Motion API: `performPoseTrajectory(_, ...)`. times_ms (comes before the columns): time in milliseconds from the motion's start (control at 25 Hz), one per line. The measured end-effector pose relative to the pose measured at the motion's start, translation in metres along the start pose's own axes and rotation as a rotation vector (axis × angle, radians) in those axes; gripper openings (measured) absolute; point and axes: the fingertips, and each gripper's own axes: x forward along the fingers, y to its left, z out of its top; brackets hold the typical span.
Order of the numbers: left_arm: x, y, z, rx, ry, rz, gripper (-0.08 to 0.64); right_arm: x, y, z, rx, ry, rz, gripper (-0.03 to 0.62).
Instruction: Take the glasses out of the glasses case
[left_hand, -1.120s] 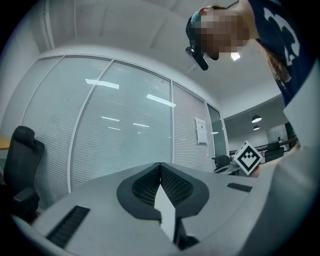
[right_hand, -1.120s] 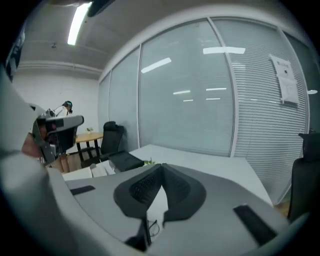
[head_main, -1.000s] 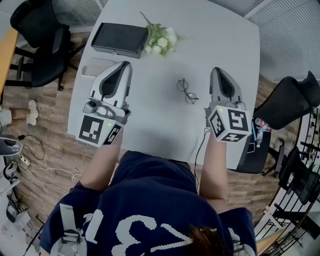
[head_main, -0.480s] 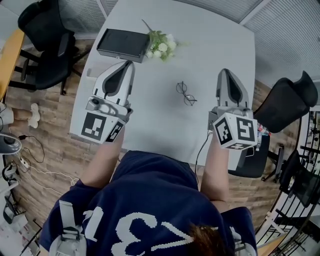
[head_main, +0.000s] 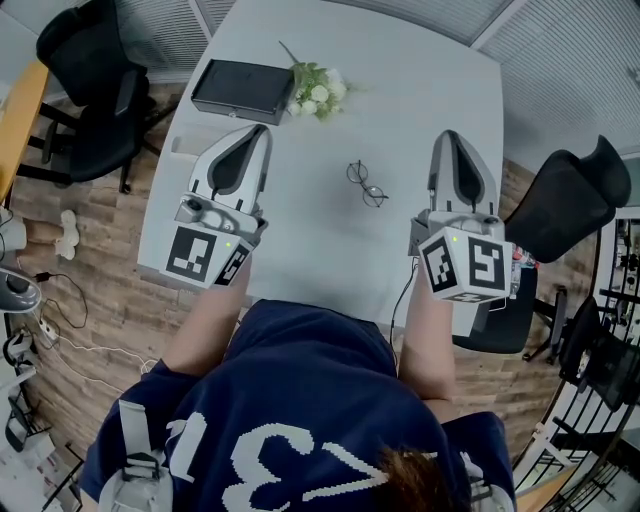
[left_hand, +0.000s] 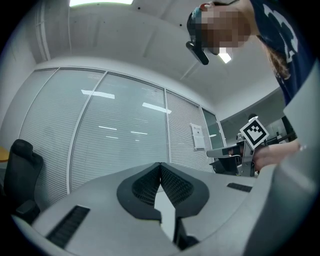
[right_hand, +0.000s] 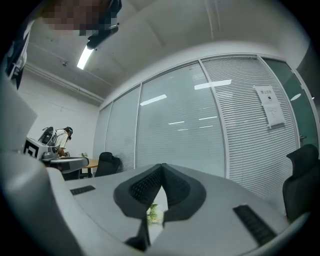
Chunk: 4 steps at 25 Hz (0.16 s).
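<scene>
Mostly matt stuff, barely any shine

Table (head_main: 300, 250) smooth matt lt grey; glasses (head_main: 367, 184) thin metal wire; glasses case (head_main: 243, 91) dark, matt; left gripper (head_main: 262, 128) & right gripper (head_main: 452, 136) matt grey plastic, pads (left_hand: 177, 186) black, ribbed; floor (head_main: 110, 260) wood planks.

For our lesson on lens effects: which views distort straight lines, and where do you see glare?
Both gripper views: fisheye, dark round border, straight lines bow. Left gripper view: bright reflections on the glass wall. Head view: even light, sharp, glasses crisp.
</scene>
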Motion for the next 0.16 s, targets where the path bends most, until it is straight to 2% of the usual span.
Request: performPoseTrajectory(160,-0.0011,-0.0018,0.0018,-0.003,-0.003,0.000,0.014,-0.0046,0.0013,0.0077,-0.004,-0.020,-0.003,0.025)
